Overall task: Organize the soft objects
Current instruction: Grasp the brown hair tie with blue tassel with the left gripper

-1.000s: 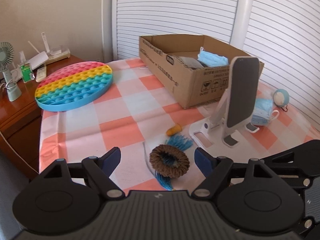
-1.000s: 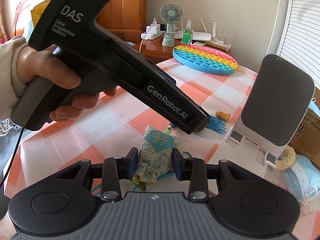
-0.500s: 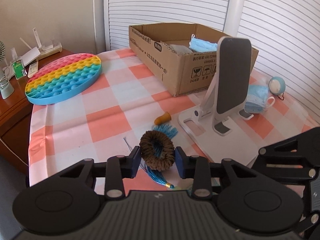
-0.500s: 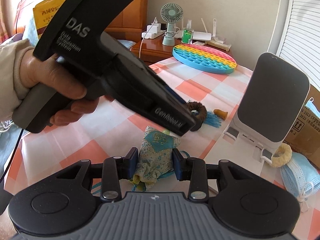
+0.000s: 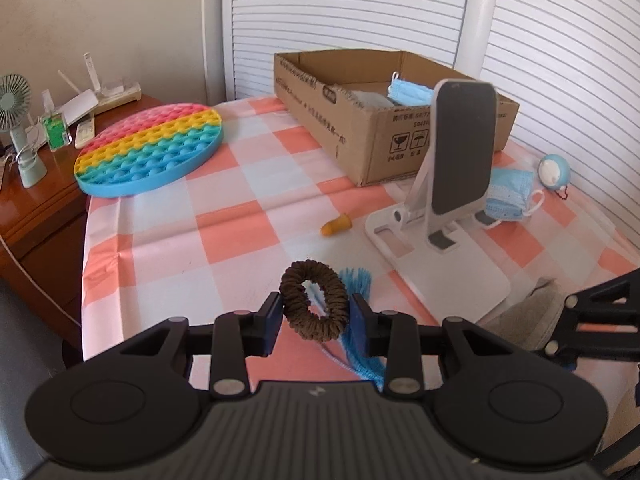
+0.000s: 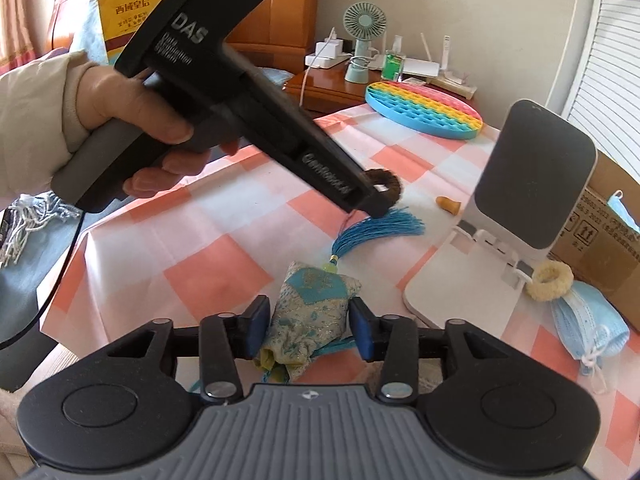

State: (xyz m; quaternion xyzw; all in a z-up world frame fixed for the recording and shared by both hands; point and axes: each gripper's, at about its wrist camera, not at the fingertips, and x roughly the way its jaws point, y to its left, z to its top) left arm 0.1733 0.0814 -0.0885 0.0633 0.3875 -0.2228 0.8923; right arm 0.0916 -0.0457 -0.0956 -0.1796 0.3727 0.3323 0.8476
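My left gripper (image 5: 314, 322) is shut on a brown hair scrunchie (image 5: 313, 305) and holds it lifted above the checkered tablecloth; it also shows in the right wrist view (image 6: 384, 189). My right gripper (image 6: 308, 330) is shut on a teal and gold fabric sachet (image 6: 310, 312) with a blue tassel (image 6: 378, 230) lying on the table. The cardboard box (image 5: 384, 120) at the back holds a blue face mask (image 5: 408, 92). Another blue mask (image 6: 588, 320) and a cream scrunchie (image 6: 550, 280) lie by the phone stand.
A white phone stand (image 5: 452, 208) stands mid-table, right of my left gripper. A rainbow pop-it disc (image 5: 150, 148) lies at the back left. A small orange rubber piece (image 5: 337, 227) lies on the cloth. A blue round pouch (image 5: 553, 172) sits far right. A wooden side table (image 5: 36, 184) holds a fan.
My left gripper closed around the brown scrunchie and lifted it off the blue tassel. My right gripper stayed shut on the sachet.
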